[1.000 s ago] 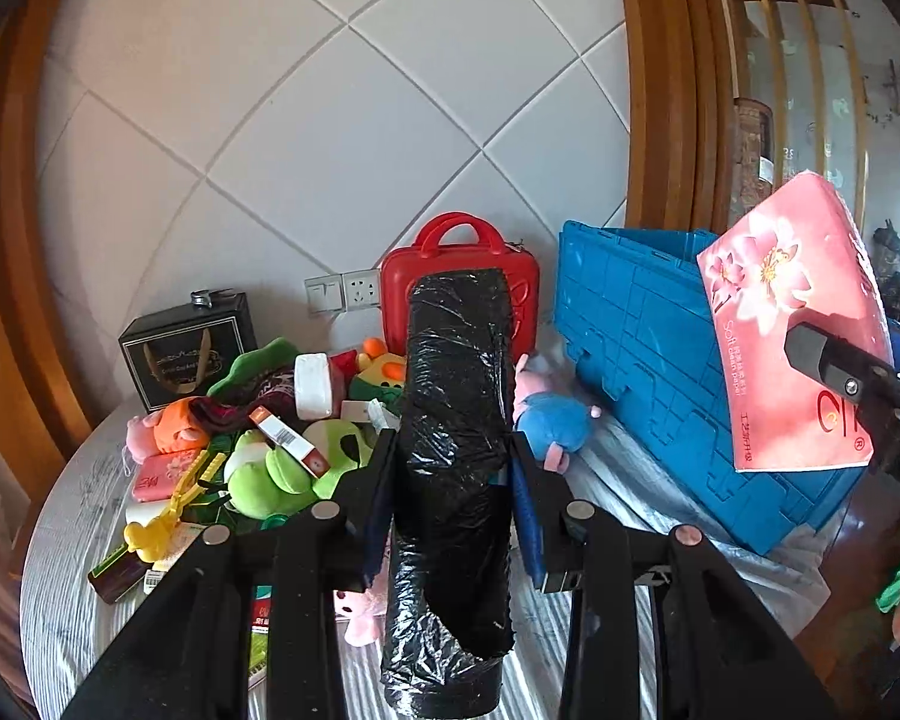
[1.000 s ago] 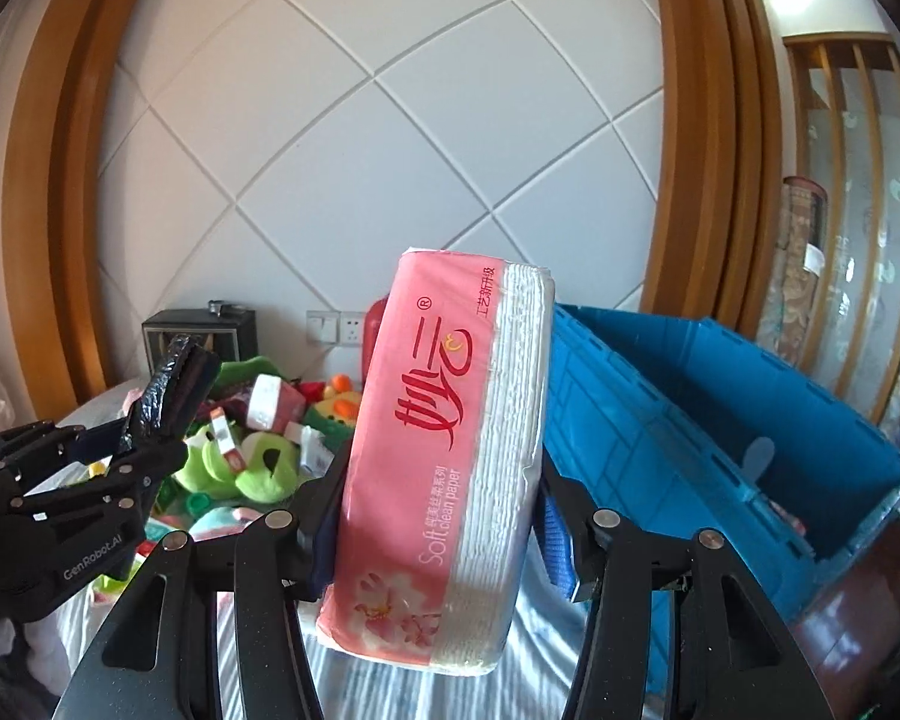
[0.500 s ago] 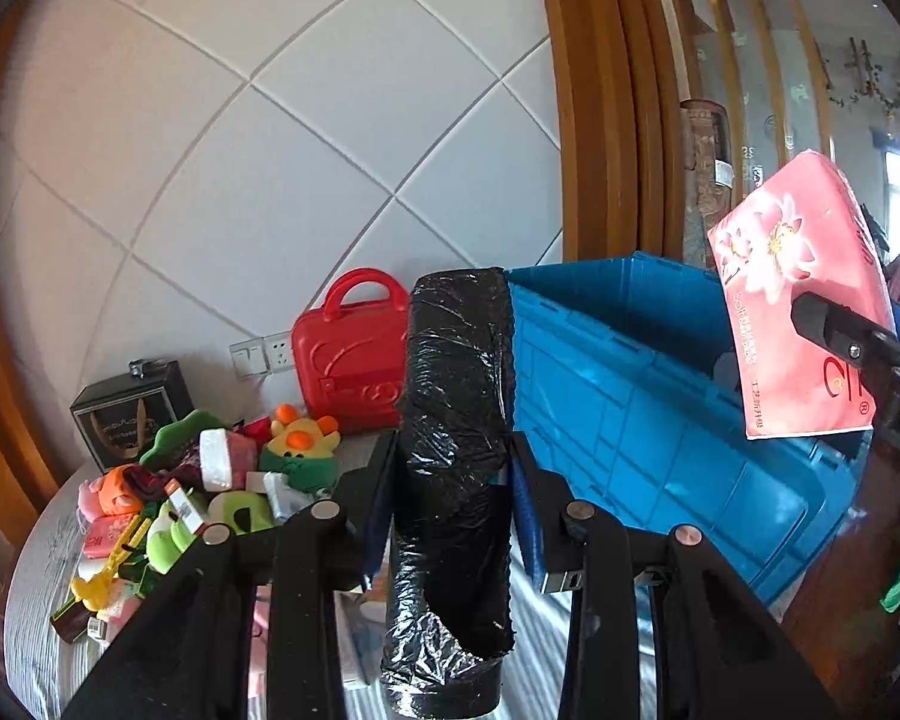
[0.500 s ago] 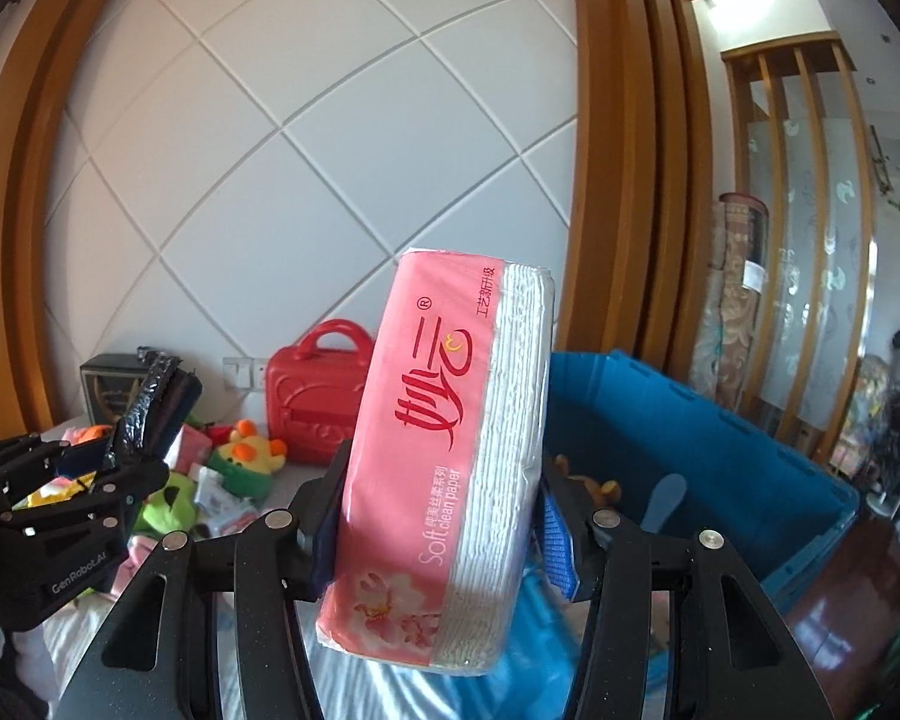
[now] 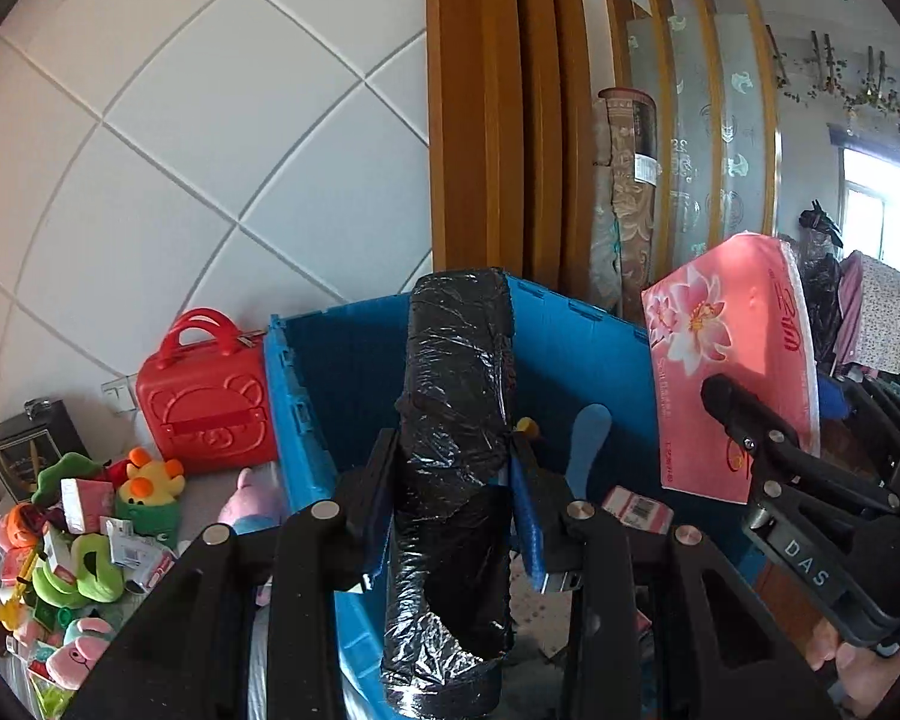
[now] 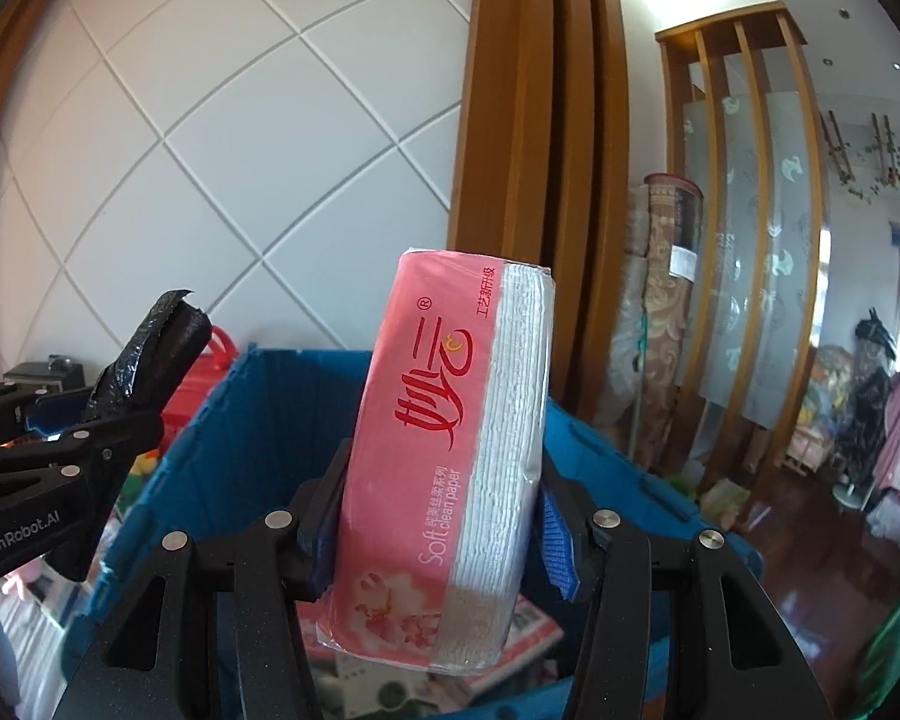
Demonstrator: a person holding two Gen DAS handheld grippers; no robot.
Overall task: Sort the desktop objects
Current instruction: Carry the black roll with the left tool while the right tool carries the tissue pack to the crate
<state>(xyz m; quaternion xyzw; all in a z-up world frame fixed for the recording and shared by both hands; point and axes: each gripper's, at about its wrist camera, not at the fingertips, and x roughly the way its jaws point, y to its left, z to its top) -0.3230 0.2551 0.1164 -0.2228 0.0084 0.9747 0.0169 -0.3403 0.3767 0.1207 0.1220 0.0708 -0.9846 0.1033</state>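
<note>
Black bag roll (image 5: pixel 453 450) pinched in the left gripper (image 5: pixel 450 480), pink tissue pack (image 6: pixel 450 456) clamped by the right gripper (image 6: pixel 438 534) — both now over the blue crate (image 5: pixel 570 348), toy pile (image 5: pixel 90 528) swung left.

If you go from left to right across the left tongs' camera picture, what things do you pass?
Heap of plush toys on the table → red plastic suitcase with a handle → black plastic roll in the left tongs → pink pack of tissues with a flower print in the right tongs.
</note>
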